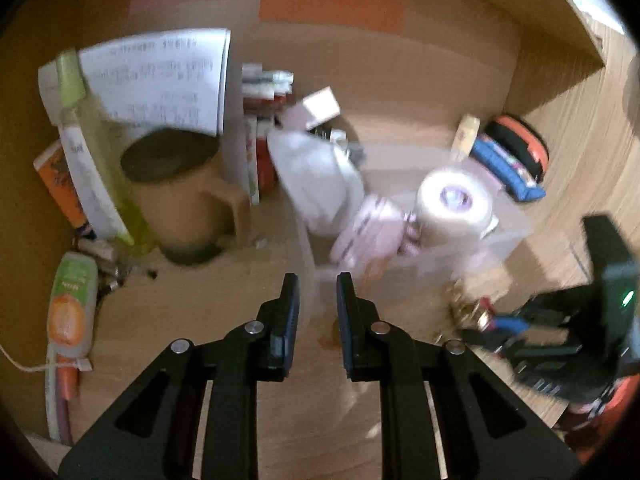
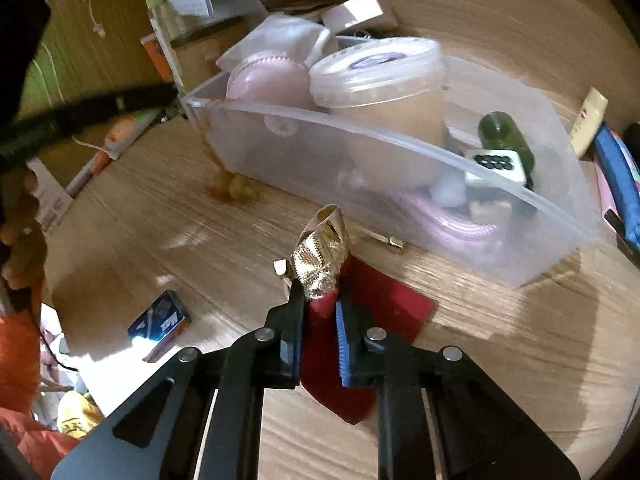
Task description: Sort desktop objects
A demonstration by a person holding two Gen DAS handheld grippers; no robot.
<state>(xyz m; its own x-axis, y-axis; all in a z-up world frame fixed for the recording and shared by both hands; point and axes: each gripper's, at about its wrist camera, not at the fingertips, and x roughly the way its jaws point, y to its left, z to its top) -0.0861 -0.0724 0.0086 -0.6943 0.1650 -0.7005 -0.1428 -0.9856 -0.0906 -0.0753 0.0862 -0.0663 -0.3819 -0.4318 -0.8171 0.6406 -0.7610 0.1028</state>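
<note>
The clear bin (image 2: pixel 400 184) at twelve o'clock already holds several items. The right tool (image 2: pixel 318 300) is clamped on a red-and-gold pouch (image 2: pixel 320 256); the left tool (image 1: pixel 318 300) stands apart, empty. Clutter remains on the counter (image 2: pixel 500 340).

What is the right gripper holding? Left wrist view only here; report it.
Observer: The right gripper is closed on a red fabric pouch topped with crinkled gold foil.
Operator: List what else the clear plastic bin hides.
Observer: A dark green bottle lies in that bin beside a white cube with black dots.
Operator: Name anything loose near that gripper.
Observer: A small blue box lies on the wooden table to its left.
</note>
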